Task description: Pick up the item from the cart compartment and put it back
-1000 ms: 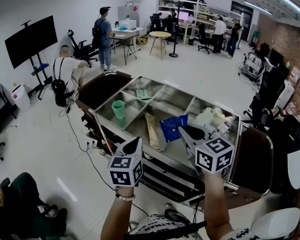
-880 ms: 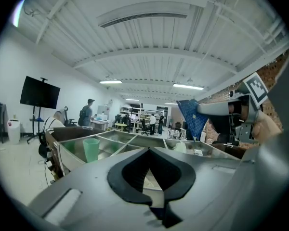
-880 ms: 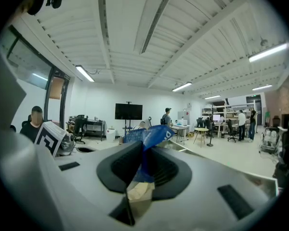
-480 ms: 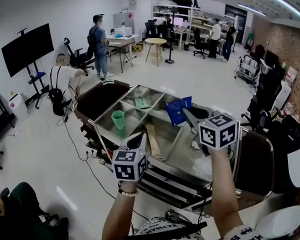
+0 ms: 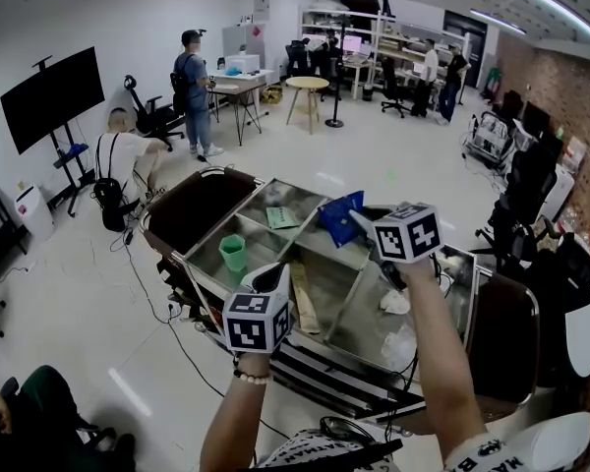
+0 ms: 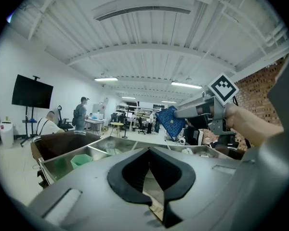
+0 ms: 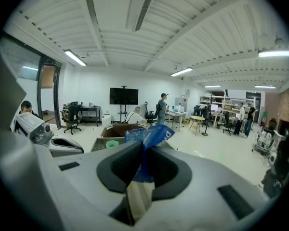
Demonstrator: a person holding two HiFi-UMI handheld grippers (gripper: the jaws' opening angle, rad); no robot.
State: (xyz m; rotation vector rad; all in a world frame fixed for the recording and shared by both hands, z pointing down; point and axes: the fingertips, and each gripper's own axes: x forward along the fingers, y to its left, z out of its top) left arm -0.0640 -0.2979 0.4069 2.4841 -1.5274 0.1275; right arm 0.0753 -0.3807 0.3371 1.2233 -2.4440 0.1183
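Observation:
A blue packet (image 5: 339,215) hangs in the air above the steel cart (image 5: 205,229), over its far middle compartments. My right gripper (image 5: 360,223) is shut on the packet's edge. In the right gripper view the blue packet (image 7: 151,135) sticks up between the pinched pads, and the right gripper (image 7: 143,147) points across the room. My left gripper (image 5: 272,275) hovers low over the cart's near edge, jaws together and empty. In the left gripper view the left gripper (image 6: 148,151) faces the cart, with the blue packet (image 6: 170,121) held high to the right.
The compartments hold a green cup (image 5: 234,252), a flat brown pack (image 5: 302,296), a paper item (image 5: 280,216) and white bags (image 5: 394,303). A person crouches by a chair (image 5: 123,155) left of the cart, and another stands (image 5: 193,75) farther back. A TV stand (image 5: 54,96) is at the left wall.
My right gripper has lifted the blue packet out of the cart's near compartment and carried it up and away from me. The left gripper has stayed about where it was.

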